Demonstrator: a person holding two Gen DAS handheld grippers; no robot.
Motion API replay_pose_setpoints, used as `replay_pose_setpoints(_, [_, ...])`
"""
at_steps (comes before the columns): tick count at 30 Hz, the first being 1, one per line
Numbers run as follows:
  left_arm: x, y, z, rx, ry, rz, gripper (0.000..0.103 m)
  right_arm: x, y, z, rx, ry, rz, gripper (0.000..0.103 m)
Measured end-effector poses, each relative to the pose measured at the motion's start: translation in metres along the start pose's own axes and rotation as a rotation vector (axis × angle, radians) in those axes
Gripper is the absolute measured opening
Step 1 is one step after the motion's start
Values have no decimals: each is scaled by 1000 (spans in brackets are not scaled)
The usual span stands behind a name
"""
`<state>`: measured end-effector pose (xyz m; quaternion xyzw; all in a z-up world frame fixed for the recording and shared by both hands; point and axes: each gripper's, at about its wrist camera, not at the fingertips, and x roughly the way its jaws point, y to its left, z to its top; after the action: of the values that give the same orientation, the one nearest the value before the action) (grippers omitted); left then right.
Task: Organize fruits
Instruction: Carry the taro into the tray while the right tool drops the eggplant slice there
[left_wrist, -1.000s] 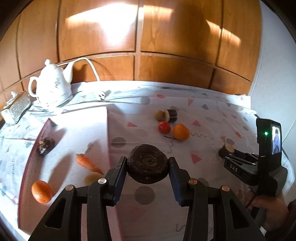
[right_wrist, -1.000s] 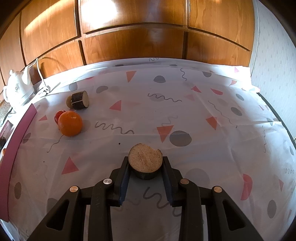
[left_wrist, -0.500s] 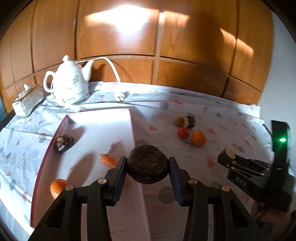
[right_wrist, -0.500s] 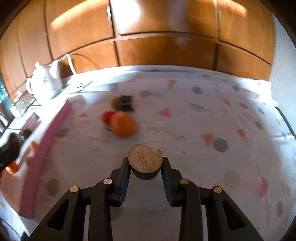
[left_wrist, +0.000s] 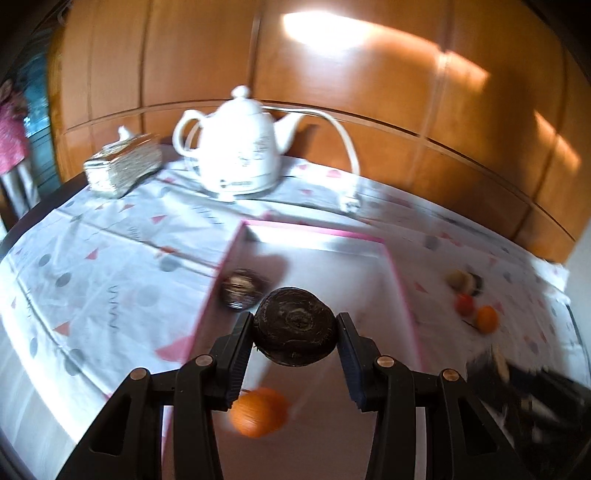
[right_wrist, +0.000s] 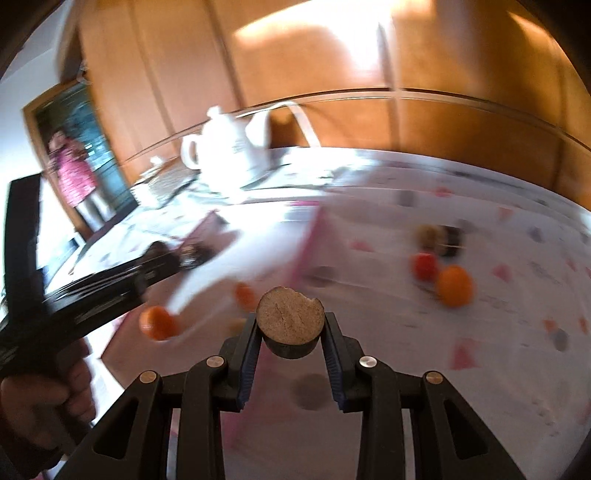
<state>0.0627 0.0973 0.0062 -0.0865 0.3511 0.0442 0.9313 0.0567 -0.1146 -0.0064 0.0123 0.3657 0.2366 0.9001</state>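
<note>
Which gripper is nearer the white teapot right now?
Left. The left gripper, shut on a dark round fruit, is over the pink-rimmed tray before the white teapot; the right gripper sits further right.

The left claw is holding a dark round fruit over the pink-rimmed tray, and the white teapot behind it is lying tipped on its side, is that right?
Not quite. In the left wrist view the white teapot stands upright on the tablecloth, lid on top, not tipped over. The rest holds: the left claw grips a dark round fruit over the pink-rimmed tray.
</note>
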Motion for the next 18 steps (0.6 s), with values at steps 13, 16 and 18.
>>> replay_pose_setpoints(13, [-2, 13, 3, -63, -7, 53, 60, 26, 54, -9, -93, 62, 116, 43])
replay_pose_setpoints(16, [-3, 11, -1, -76, 1, 42, 60, 18, 42, -10, -50, 40, 84, 43])
replay_pose_setpoints(18, [-4, 5, -3, -65, 2, 30, 60, 13, 33, -11, -20, 29, 58, 43])
